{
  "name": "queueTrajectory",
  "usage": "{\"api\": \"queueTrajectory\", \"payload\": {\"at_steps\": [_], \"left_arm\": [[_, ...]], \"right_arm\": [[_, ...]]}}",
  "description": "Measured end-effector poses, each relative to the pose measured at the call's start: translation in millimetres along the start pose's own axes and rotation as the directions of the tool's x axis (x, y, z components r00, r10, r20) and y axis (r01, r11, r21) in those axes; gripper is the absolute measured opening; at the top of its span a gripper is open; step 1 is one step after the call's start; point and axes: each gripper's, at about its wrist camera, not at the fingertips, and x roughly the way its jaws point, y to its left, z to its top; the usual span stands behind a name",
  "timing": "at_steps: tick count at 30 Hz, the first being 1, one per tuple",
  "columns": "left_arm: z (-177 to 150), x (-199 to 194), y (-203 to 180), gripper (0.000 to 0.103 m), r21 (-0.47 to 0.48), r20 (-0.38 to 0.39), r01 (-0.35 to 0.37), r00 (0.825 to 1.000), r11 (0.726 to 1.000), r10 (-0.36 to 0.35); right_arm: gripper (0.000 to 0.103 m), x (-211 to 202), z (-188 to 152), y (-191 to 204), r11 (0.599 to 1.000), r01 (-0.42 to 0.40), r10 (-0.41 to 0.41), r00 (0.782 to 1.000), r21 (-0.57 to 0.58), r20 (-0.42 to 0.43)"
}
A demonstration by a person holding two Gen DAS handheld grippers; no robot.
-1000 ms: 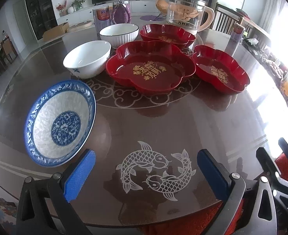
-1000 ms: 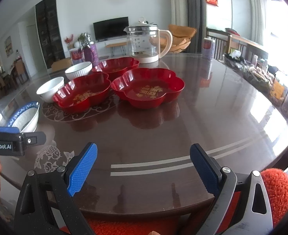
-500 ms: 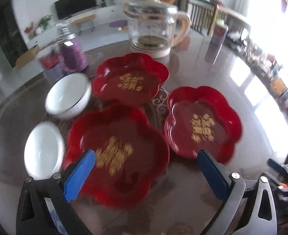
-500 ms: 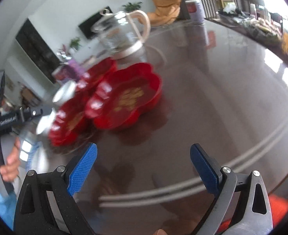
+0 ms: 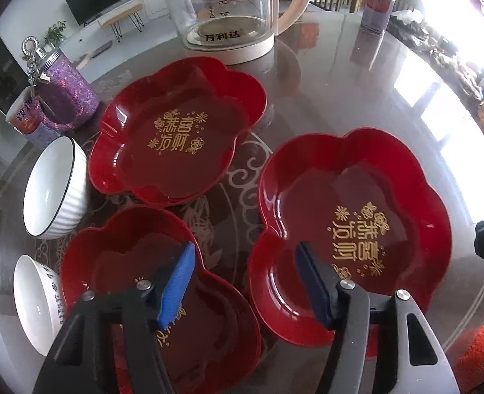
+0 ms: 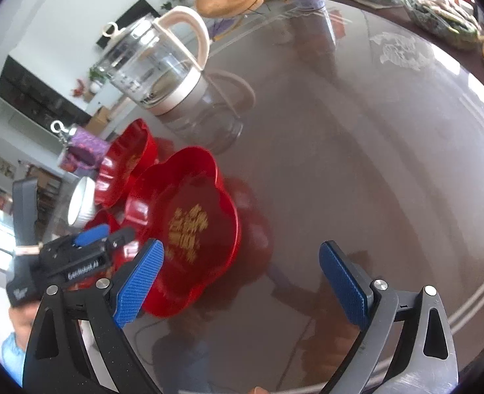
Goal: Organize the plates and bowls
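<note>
Three red flower-shaped plates with gold lettering lie on the glass table: a far one (image 5: 176,138), a right one (image 5: 350,229) and a near-left one (image 5: 163,295). My left gripper (image 5: 243,284) points steeply down over the seam between the near-left and right plates, and its jaws are closing. One pad hangs over each plate, the facing rims lie between them, and neither pad visibly presses on anything. A white ribbed bowl (image 5: 54,187) and a second white bowl (image 5: 34,298) sit at the left. My right gripper (image 6: 242,282) stands wide open above bare table, the right plate (image 6: 189,229) beside its left finger.
A glass kettle (image 5: 228,13) stands just behind the plates, also in the right wrist view as the kettle (image 6: 156,65). A purple tumbler (image 5: 64,95) and a can (image 5: 376,13) stand further back. Clutter lines the table's far right edge (image 6: 439,10). A hand holds the left gripper.
Both grippers have swept from the table's near edge in over the red plates. The blue-and-white bowl has left the left view. The left jaws have narrowed; the right view has rolled.
</note>
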Motion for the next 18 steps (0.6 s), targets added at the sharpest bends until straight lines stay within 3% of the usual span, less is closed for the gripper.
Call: {"api": "queueTrajectory", "payload": {"at_steps": [6, 12, 13, 14, 16, 18], "left_arm": [[1.2, 7.3, 6.8, 0.052, -0.026, 0.006, -0.027, 1.000, 0.999, 0.028], [1.1, 7.9, 9.2, 0.051, -0.040, 0.012, -0.024, 1.000, 0.999, 0.024], [0.7, 7.5, 8.3, 0.050, -0.038, 0.016, -0.024, 1.000, 0.999, 0.024], [0.4, 7.2, 7.1, 0.049, -0.036, 0.019, -0.025, 0.999, 0.999, 0.026], [-0.4, 6.5, 4.1, 0.045, -0.032, 0.023, -0.028, 0.999, 0.999, 0.028], [-1.1, 5.5, 1.7, 0.040, -0.028, 0.026, -0.026, 0.999, 0.999, 0.027]], "right_arm": [[0.096, 25.6, 10.5, 11.5, 0.997, 0.050, -0.053, 0.998, -0.065, -0.034], [0.092, 47.1, 11.3, 23.7, 0.990, 0.096, -0.101, 0.994, -0.105, -0.046], [0.082, 49.3, 11.7, 25.0, 0.989, 0.099, -0.105, 0.993, -0.108, -0.047], [0.055, 51.1, 11.4, 25.5, 0.989, 0.102, -0.108, 0.993, -0.108, -0.047], [0.015, 54.8, 11.0, 24.4, 0.990, 0.107, -0.112, 0.992, -0.094, -0.056], [0.014, 55.1, 11.1, 23.1, 0.991, 0.105, -0.110, 0.993, -0.080, -0.053]]}}
